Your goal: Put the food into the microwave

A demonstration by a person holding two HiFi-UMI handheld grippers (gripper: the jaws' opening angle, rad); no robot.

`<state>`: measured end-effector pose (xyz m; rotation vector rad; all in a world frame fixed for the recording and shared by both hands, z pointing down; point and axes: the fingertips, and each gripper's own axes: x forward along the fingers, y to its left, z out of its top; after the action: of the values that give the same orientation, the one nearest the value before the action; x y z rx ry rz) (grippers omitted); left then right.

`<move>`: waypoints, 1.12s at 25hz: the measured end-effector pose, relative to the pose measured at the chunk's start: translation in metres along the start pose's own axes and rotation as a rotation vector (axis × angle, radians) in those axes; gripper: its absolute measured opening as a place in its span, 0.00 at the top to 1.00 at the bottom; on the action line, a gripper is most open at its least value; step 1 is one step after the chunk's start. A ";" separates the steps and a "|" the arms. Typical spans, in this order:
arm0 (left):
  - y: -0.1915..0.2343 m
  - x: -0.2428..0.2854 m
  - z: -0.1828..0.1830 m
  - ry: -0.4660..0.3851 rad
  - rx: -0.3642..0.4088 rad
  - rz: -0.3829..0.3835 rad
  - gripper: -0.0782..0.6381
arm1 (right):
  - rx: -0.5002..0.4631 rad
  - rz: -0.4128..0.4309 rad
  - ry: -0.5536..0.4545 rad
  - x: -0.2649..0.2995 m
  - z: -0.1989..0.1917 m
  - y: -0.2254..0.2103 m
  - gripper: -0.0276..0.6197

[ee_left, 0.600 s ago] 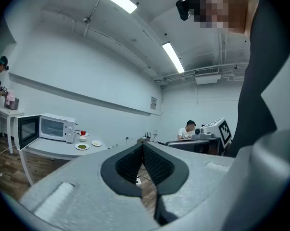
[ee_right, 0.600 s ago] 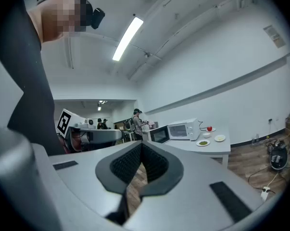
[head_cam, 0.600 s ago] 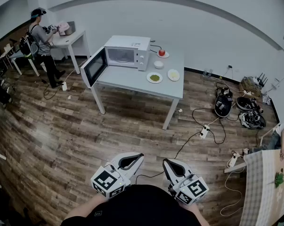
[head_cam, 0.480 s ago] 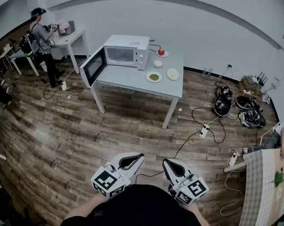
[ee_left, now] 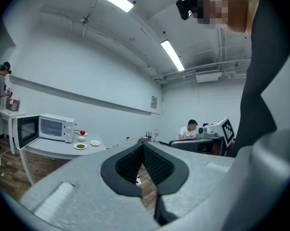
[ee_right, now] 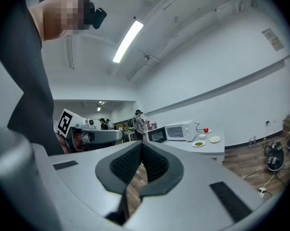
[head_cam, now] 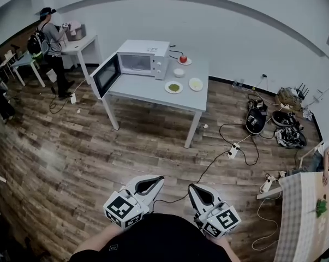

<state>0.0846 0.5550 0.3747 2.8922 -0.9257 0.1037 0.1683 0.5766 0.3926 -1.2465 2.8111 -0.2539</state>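
A white microwave (head_cam: 139, 59) stands on a grey table (head_cam: 148, 89) far ahead, its door (head_cam: 106, 75) swung open to the left. Right of it are a red apple (head_cam: 183, 59) on a small plate, a white bowl (head_cam: 179, 72), a plate of green food (head_cam: 174, 87) and a plate of pale food (head_cam: 195, 84). My left gripper (head_cam: 155, 180) and right gripper (head_cam: 193, 189) are held close to my body at the bottom of the head view, both shut and empty. The left gripper view shows the microwave (ee_left: 53, 127) small at left; the right gripper view shows the microwave (ee_right: 181, 130) at right.
A wide stretch of wooden floor lies between me and the table. Cables and a power strip (head_cam: 233, 149) trail on the floor to the right, beside dark helmets (head_cam: 255, 121). A person (head_cam: 48, 42) stands at a side table far left. A cloth-covered table (head_cam: 303, 212) is at the right edge.
The table and microwave have shifted slightly up and left in the head view. The person at the far left has turned towards the side table. Both grippers keep their place, still shut.
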 end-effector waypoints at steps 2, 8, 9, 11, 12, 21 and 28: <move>-0.007 0.001 -0.002 0.004 0.007 0.024 0.88 | 0.004 0.004 -0.010 -0.015 -0.001 -0.002 0.94; -0.020 0.009 -0.014 0.024 -0.020 0.067 0.88 | 0.052 -0.027 -0.032 -0.049 -0.007 -0.026 0.93; -0.022 0.010 -0.015 0.027 -0.019 0.068 0.88 | 0.058 -0.032 -0.033 -0.052 -0.009 -0.030 0.93; -0.023 0.014 -0.015 0.027 -0.013 0.069 0.88 | 0.062 -0.034 -0.034 -0.052 -0.010 -0.037 0.93; -0.022 0.016 -0.014 0.027 -0.012 0.070 0.88 | 0.063 -0.031 -0.032 -0.050 -0.011 -0.039 0.93; 0.022 0.055 -0.013 0.009 -0.029 0.046 0.88 | 0.059 -0.001 0.006 -0.006 -0.012 -0.062 0.93; 0.093 0.087 0.001 0.000 -0.021 0.029 0.88 | 0.063 -0.010 0.004 0.062 0.000 -0.101 0.93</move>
<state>0.1010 0.4291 0.3892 2.8607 -0.9626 0.0955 0.2006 0.4641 0.4108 -1.2490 2.7777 -0.3435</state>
